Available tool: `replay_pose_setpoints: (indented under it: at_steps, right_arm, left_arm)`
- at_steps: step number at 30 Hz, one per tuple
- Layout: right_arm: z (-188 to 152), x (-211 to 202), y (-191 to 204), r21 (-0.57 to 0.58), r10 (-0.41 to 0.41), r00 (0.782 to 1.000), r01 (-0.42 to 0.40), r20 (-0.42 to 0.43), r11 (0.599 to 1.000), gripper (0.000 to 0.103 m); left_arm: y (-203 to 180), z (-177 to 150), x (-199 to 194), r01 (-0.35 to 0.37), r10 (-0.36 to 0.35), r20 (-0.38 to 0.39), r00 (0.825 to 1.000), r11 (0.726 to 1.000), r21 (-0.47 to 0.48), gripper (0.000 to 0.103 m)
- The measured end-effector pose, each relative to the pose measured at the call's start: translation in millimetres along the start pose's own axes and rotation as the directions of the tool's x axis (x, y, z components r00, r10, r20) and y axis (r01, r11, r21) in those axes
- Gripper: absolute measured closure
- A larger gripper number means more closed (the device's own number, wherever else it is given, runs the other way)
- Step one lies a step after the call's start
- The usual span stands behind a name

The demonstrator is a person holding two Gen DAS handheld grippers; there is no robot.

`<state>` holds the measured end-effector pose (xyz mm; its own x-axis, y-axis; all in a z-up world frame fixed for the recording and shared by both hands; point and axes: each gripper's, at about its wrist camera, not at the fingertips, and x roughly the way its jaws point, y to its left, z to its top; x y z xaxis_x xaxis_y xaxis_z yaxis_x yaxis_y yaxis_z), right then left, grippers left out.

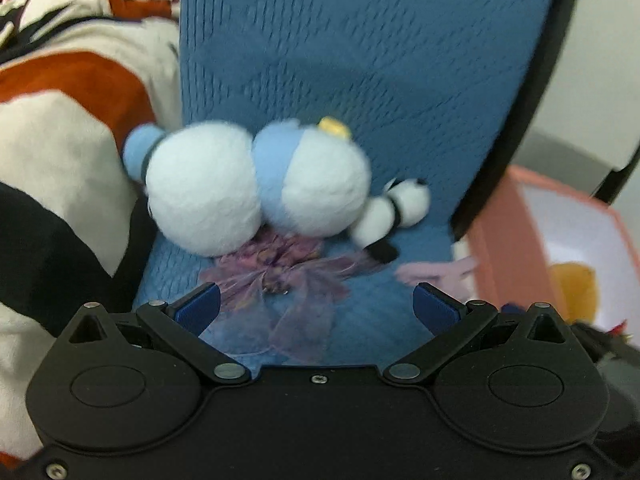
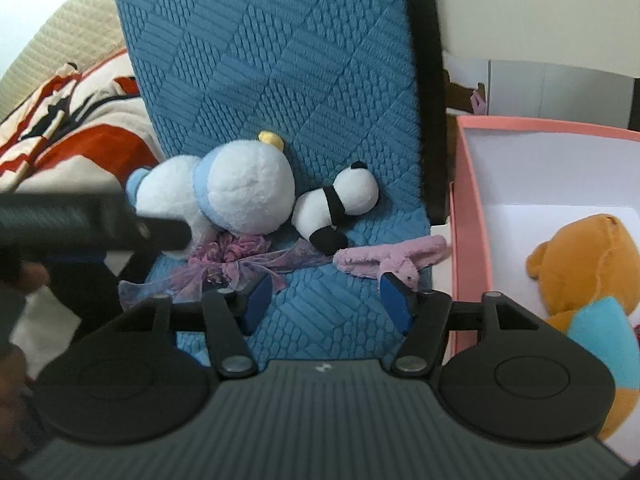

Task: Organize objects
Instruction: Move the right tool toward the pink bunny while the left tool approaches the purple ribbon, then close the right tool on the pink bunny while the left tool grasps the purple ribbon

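Observation:
A white and light-blue plush toy (image 1: 256,184) (image 2: 236,196) lies on a blue quilted cushion (image 1: 360,60) (image 2: 280,80). A small panda plush (image 1: 396,208) (image 2: 340,204) lies to its right. A purple sheer ribbon (image 1: 276,276) (image 2: 232,256) lies in front of them, and a pink plush (image 1: 436,276) (image 2: 392,260) at the cushion's right edge. My left gripper (image 1: 318,304) is open just above the ribbon, whose left part lies by its left finger. My right gripper (image 2: 326,300) is open over bare cushion, its right fingertip against the pink plush's near end.
A pink box (image 1: 516,232) (image 2: 464,208) with a white inside stands right of the cushion and holds an orange plush bear (image 1: 576,284) (image 2: 592,264). A red, white and black blanket (image 1: 60,120) (image 2: 80,140) lies to the left. The left gripper's dark body (image 2: 92,220) crosses the right wrist view.

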<state>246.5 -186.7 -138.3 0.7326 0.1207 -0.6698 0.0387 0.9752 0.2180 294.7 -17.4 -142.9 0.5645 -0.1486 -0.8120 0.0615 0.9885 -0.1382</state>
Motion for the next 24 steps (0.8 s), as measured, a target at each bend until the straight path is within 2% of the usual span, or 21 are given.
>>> replay_pose_setpoints:
  at_steps: [6,11,16,18,21,24]
  right_arm:
    - [4,36,7,-0.088,-0.075,0.997,0.072,-0.036,0.994,0.044]
    - [4,61,14,-0.170,-0.116,0.992,0.108,-0.039,0.980,0.049]
    - [6,86,16,-0.226,-0.181,0.981,0.163,-0.064,0.960,0.050]
    - [6,93,15,-0.241,-0.208,0.975,0.183,-0.079,0.953,0.051]
    - [4,103,16,-0.300,-0.250,0.965,0.217,-0.075,0.929,0.052]
    - [4,109,11,-0.303,-0.276,0.957,0.239,-0.086,0.922,0.053]
  left_arm:
    - [15,7,49,-0.038,0.036,-0.070,0.997,0.999,-0.026,0.001]
    - [19,17,78,-0.065,0.062,-0.110,0.992,0.998,-0.024,0.002]
    - [19,24,105,-0.087,0.084,-0.144,0.986,0.996,-0.014,0.003]
    - [18,26,114,-0.095,0.093,-0.158,0.983,0.995,-0.010,0.007]
    - [15,28,125,-0.100,0.099,-0.173,0.980,0.995,0.003,0.007]
    - [12,29,133,-0.097,0.098,-0.186,0.978,0.995,0.015,0.008]
